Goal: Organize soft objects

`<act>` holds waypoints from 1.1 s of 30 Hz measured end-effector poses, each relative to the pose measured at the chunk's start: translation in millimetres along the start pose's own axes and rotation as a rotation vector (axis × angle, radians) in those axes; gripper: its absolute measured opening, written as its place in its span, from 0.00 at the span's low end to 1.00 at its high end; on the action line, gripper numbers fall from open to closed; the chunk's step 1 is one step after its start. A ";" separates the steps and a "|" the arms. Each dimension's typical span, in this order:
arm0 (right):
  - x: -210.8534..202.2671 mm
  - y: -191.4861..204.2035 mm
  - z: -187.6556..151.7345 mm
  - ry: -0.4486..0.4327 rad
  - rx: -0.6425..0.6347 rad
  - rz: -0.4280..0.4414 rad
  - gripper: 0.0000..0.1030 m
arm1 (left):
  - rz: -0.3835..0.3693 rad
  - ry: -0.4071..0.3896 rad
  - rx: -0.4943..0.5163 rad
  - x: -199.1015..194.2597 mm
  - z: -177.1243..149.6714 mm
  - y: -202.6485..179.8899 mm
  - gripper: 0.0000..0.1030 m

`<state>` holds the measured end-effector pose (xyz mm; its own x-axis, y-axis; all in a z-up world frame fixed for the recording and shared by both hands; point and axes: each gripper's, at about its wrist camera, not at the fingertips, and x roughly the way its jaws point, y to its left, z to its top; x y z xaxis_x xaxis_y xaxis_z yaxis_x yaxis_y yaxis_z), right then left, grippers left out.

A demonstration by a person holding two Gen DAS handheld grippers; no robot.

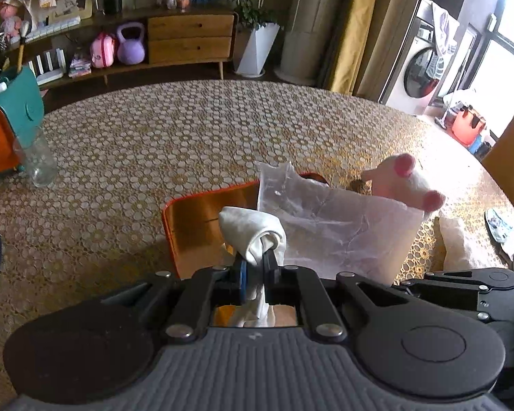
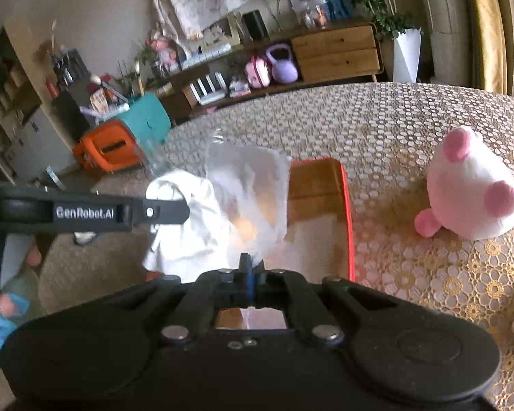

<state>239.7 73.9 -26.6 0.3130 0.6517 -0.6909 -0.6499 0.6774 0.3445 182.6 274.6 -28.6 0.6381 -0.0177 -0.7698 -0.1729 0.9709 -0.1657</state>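
A rolled white cloth [image 1: 253,236] was held clamped between the narrow jaws of the left gripper [image 1: 255,267], its loose end hanging down behind the fingers. The cloth was carried above an orange tray [image 1: 195,219] that lay on a table covered with a lace tablecloth [image 1: 188,130]. Just beside the cloth, a translucent plastic bag [image 1: 325,219] was held upright over the same tray; in the right wrist view the jaws of the right gripper [image 2: 252,267] were seen drawn tight together on the bag's lower edge, with the bag [image 2: 250,185] rising in front of them and the white cloth [image 2: 188,219] touching its left side. Whether anything lay inside the bag could not be told, as its film was blurred and hazy. The tray [image 2: 346,212] itself showed a bare wooden-toned floor with a red rim. A pink-and-white plush toy [image 2: 469,188] rested on the tablecloth to the right of the tray, apart from it. At the far left edge of the table, an orange and teal box [image 1: 3,126] stood, with a clear glass jar [image 1: 39,157] just beside it; the jar's contents, if any, could not be made out.
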 end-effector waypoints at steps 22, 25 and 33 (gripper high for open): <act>15.2 23.2 -12.4 0.071 -0.247 -0.150 0.30 | -0.010 0.142 0.026 44.0 -25.0 -8.5 0.09; 10.5 23.5 -13.1 0.061 -0.253 -0.156 0.35 | -0.011 0.148 0.032 45.7 -27.3 -9.2 0.10; -4.2 28.1 -13.6 0.057 -0.283 -0.144 0.55 | -0.014 0.160 0.027 45.6 -30.1 -11.9 0.28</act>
<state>210.7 85.5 -22.6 0.3819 0.5308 -0.7566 -0.7712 0.6341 0.0556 191.2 255.0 -80.3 0.5125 -0.0668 -0.8561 -0.1436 0.9762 -0.1622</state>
